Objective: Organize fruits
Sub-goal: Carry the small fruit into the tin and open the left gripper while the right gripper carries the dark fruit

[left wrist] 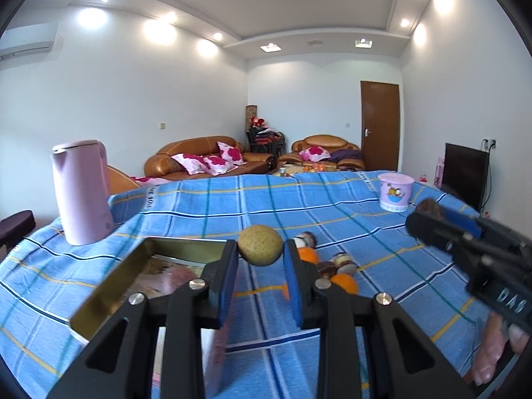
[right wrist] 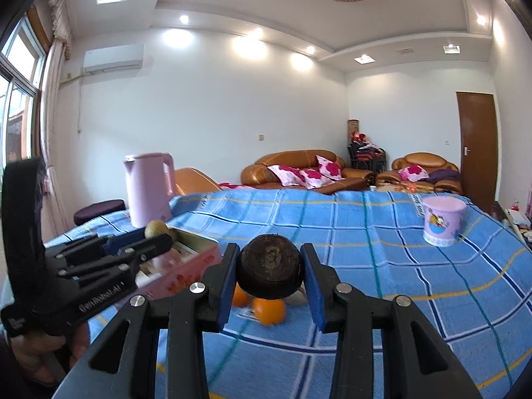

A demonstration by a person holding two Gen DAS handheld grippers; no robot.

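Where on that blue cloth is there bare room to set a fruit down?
The widest bare stretch of the cloth lies between the pink kettle and the small pink bucket. It is crowded near the front, where the oranges lie beside the open tin.

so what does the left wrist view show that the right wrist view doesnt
Left wrist only: the tin's open inside, a dark screen by the far wall, and small round cakes beside the oranges.

Right wrist only: the window, the air conditioner, and the tin's pink outer side.

Both: blue checked cloth, pink kettle, pink bucket, oranges, and each claw holding a fruit.
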